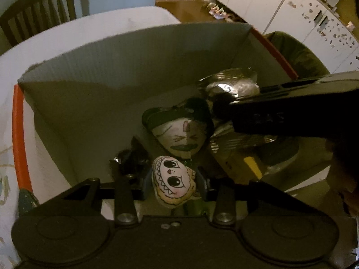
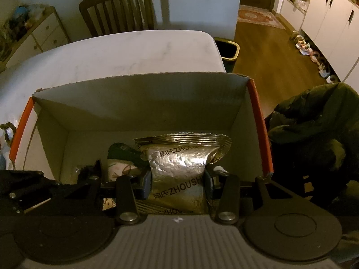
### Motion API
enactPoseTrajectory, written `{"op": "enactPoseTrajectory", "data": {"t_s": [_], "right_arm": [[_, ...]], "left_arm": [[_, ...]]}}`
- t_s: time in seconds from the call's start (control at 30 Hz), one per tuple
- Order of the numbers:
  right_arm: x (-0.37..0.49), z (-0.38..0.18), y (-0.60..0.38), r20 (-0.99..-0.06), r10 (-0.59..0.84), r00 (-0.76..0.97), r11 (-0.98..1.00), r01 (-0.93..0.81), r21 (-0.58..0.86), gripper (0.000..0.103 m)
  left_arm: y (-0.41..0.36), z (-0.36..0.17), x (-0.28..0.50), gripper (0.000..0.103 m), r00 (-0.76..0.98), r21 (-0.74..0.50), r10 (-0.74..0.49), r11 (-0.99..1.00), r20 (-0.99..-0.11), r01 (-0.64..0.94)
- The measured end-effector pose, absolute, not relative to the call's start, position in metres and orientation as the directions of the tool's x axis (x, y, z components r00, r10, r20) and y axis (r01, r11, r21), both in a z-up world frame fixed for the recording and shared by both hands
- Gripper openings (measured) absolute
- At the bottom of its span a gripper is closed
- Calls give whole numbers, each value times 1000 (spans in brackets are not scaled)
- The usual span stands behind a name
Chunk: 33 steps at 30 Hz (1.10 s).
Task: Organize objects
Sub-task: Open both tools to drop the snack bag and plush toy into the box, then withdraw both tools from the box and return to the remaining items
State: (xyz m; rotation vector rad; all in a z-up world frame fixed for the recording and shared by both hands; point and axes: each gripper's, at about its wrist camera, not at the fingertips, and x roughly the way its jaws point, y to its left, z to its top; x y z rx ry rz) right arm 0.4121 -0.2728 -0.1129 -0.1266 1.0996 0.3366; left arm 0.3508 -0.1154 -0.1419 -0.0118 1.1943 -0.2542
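- Inside the cardboard box [image 2: 139, 103] on the table [image 2: 125, 51], both held items are being positioned low over the floor of the box, each between its own pair of fingers.
- A silver foil packet [image 2: 177, 174] is being clamped by the right gripper [image 2: 177, 185]; its fingers [image 2: 145, 185] are being pressed against the packet's two sides. The packet's long axis is being kept in line with the fingers, the crimped top pointing toward the far wall.
- A small cartoon-face plush [image 1: 172, 180] is being gripped by the left gripper [image 1: 174, 185], its fingers [image 1: 147, 185] closed against both flanks; the plush is being held with its length roughly along the fingers.
- The governing relation: directly beyond the plush, a second plush with a dark cap [image 1: 179, 132] is already lying on the box floor, so little free room is being left ahead of the left fingers. Judged from this, the foil packet is to be set down to the right of the capped plush, toward the orange-edged wall [image 2: 260, 132].
- In the left wrist view, the right gripper's body is being seen crossing in from the right, with the foil under it; contact between packet and box floor cannot be told.
- In the right wrist view, the printed face of the packet and the open far end of the box are being shown; the cartoon-face plush is being hidden there.
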Motion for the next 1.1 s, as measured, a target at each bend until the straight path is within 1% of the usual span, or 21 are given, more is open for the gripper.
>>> {"op": "enactPoseTrajectory", "data": {"t_s": [0.2,0.3,0.37,0.47,0.5,0.6,0.63,0.73,0.97,1.03,1.1], "right_arm": [[413,-111,-272,-890,204,408,942,-328,66,46],[413,-111,-272,-890,203,408,945,-319,70,46],[412,-110,-274,-889,206,409,945,-319,72,46],[409,-108,-275,-885,208,417,946,-316,73,47],[408,-107,-277,-883,210,421,946,-316,75,49],[405,-99,-280,-872,221,436,947,-310,85,56],[404,-97,-280,-870,225,438,946,-311,88,56],[400,-91,-282,-868,222,444,948,-308,85,57],[386,-80,-287,-861,230,454,950,-298,96,58],[380,-76,-289,-855,239,461,948,-300,104,64],[374,-71,-290,-848,242,472,948,-302,102,65]], "left_arm": [[-116,-146,353,45,321,-134,-190,973,-928,187],[-115,-145,351,53,323,-134,-191,973,-927,188],[-114,-143,349,66,337,-130,-187,974,-923,185],[-112,-139,346,67,354,-133,-192,974,-915,184],[-111,-138,345,67,356,-137,-195,974,-914,182],[-111,-135,342,73,364,-146,-204,973,-909,181],[-111,-134,342,76,367,-145,-205,972,-907,184],[-109,-128,337,77,389,-139,-205,972,-898,192],[-109,-110,328,82,446,-166,-235,968,-864,188],[-105,-104,321,82,466,-163,-232,969,-854,185],[-103,-99,315,82,485,-156,-226,971,-845,181]]}}
